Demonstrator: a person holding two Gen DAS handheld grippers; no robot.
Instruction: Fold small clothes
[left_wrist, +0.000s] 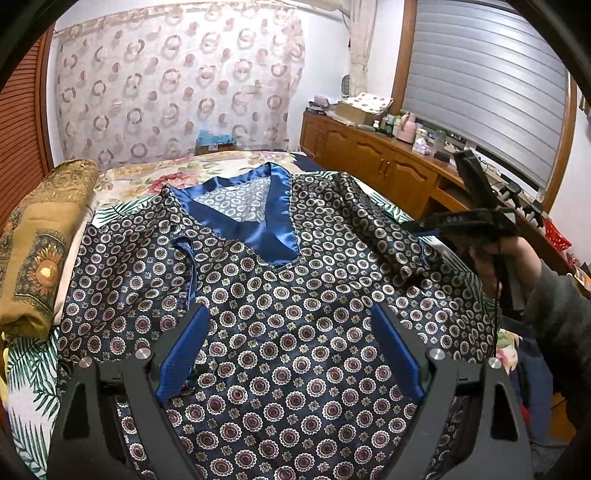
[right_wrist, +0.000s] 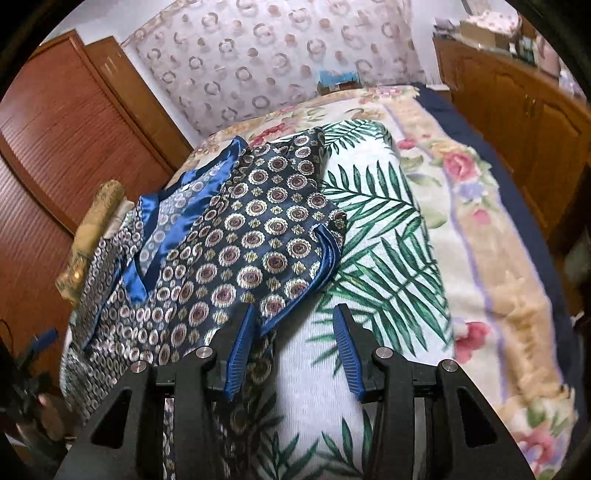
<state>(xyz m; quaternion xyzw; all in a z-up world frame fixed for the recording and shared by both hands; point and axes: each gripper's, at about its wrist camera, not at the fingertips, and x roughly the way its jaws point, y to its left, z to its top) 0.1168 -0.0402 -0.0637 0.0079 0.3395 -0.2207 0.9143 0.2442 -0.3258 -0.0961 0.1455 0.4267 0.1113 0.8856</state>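
Spread flat, the patterned top (left_wrist: 295, 332) lies face up on the bed (right_wrist: 480, 221), its blue V-neck collar (left_wrist: 258, 221) toward twelve o'clock in the left wrist view. Above its middle the left gripper (left_wrist: 291, 350) hangs with jaws wide apart, holding nothing. At three o'clock there, the right gripper (right_wrist: 291, 350) stands half open and empty, beside the folded-in sleeve (right_wrist: 288, 236).

Even indoor light, soft shadows, sheen on satin collar (left_wrist: 275, 236), right view motion-blurred, fisheye edges bent and dark
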